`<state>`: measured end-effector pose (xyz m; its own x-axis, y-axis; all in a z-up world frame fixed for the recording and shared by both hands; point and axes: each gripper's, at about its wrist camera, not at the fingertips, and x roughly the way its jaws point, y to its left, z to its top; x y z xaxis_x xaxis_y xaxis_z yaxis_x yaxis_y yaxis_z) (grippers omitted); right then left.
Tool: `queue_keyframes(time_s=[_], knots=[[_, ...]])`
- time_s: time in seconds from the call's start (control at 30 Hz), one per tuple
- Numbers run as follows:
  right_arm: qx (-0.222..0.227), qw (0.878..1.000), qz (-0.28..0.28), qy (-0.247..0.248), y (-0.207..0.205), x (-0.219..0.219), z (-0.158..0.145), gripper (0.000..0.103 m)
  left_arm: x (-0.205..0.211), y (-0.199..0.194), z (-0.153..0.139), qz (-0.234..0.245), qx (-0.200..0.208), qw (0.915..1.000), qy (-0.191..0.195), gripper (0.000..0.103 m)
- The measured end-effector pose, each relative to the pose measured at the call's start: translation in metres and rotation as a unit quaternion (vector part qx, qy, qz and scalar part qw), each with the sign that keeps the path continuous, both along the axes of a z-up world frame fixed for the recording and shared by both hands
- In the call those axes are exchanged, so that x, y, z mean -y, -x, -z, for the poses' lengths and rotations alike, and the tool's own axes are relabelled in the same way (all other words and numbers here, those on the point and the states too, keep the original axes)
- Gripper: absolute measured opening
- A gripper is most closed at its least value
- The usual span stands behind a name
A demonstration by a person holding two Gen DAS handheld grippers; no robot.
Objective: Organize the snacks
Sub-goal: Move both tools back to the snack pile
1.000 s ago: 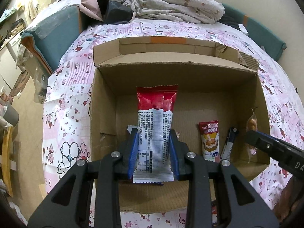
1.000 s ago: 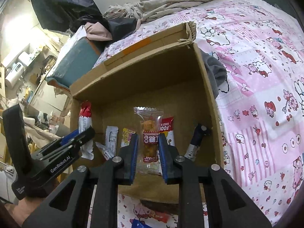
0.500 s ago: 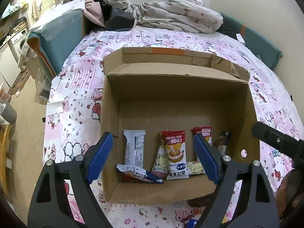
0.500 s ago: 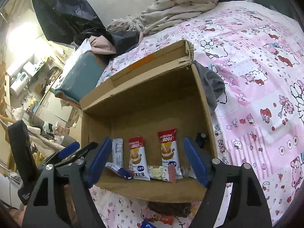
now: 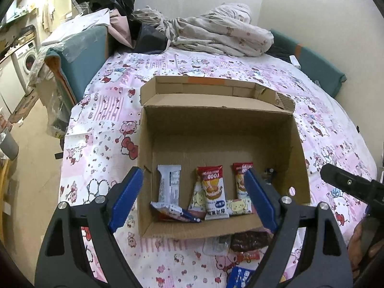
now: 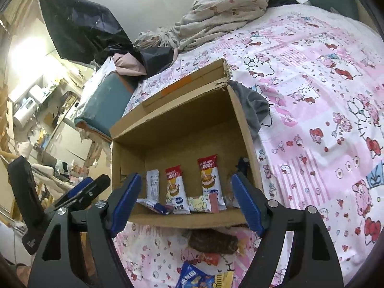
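Two hand-held grippers hang above an open cardboard box [image 5: 296, 144] on a bed with a pink cartoon sheet [image 5: 100, 129], both with jaws spread wide and holding nothing. The left gripper [image 5: 192, 199] and the right gripper [image 6: 186, 200] each frame the box's near end, where the snacks sit: a white packet [image 5: 169, 184] near the box's left wall, two red-topped cake packets [image 5: 213, 192] beside it, small yellow-character packets [image 5: 240, 207] against the box's near wall, and a blue-and-red packet [image 5: 175, 212] lying across the near-left corner. The row looks deliberate, packets laid flat and side by side so labels can be read. Just outside the box's near wall, more snacks wait on the sheet, among them a dark brown packet [image 6: 212, 241] and a blue bag [image 6: 194, 277]. With empty jaws raised over the box, the likely next step is a reach for those loose packets; the thin wrappers may slip or crumple in a grip.
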<state>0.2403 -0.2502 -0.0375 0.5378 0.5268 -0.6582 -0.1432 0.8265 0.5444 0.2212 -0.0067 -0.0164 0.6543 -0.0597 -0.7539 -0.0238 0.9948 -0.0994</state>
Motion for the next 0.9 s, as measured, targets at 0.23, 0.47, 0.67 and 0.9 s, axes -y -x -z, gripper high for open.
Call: queue_keyframes(time_s=[0.23, 0.47, 0.67, 0.9], knots=[[-0.013, 1.0, -0.002, 0.004, 0.019, 0.002, 0.002, 0.082, -0.013, 0.02, 0.0, -0.001, -0.016, 0.9995, 0.028, 0.087], [-0.034, 0.999, 0.001, -0.005, 0.035, 0.008, 0.008, 0.089, -0.016, 0.04, -0.002, -0.014, -0.021, 0.9991, 0.035, 0.099], [-0.06, 0.998, 0.011, -0.017, 0.046, 0.017, 0.017, 0.095, -0.019, 0.055, 0.002, -0.024, -0.034, 0.998, 0.047, 0.099], [-0.108, 0.994, 0.013, -0.017, 0.054, 0.019, 0.035, 0.096, -0.015, 0.064, 0.016, -0.022, -0.07, 0.996, 0.052, 0.099]])
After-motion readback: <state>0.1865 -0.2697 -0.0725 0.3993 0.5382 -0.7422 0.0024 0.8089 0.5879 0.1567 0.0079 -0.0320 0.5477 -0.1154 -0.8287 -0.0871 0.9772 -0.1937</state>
